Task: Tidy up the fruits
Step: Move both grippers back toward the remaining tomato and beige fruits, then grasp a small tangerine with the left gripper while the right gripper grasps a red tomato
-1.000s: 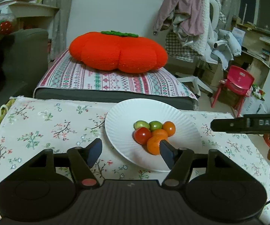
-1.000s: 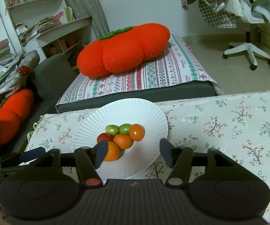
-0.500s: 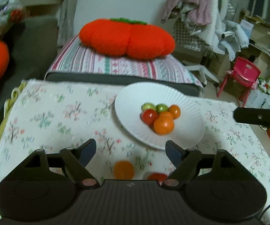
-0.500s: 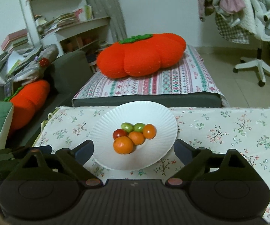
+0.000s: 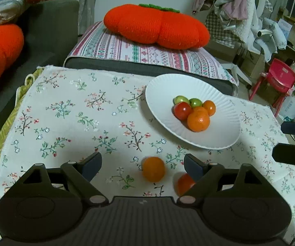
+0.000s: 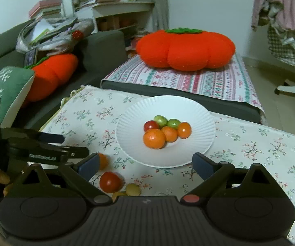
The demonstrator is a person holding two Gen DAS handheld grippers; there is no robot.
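Note:
A white paper plate (image 5: 215, 137) (image 6: 200, 123) on the floral tablecloth holds several small fruits: green, red and orange, with a larger orange one (image 5: 198, 121) (image 6: 154, 138) in front. Loose on the cloth near me lie an orange fruit (image 5: 153, 169) (image 6: 103, 161), a red tomato (image 5: 184, 184) (image 6: 110, 182) and two small yellow fruits (image 6: 133, 189). My left gripper (image 5: 142, 167) is open and empty, with the loose orange fruit between its fingers. My right gripper (image 6: 145, 166) is open and empty, short of the plate. The left gripper's fingers (image 6: 51, 137) show at the right wrist view's left.
The floral tablecloth (image 5: 75, 112) covers a low table. Behind it stands a striped cushion bench (image 5: 147, 53) with a big orange pumpkin pillow (image 5: 157, 26). A grey sofa with another orange pillow (image 6: 51, 75) is at the left. A red child's chair (image 5: 276, 82) stands at the right.
Both grippers have pulled back toward me and their jaws have opened wider. Loose fruits in front of the plate have come into view.

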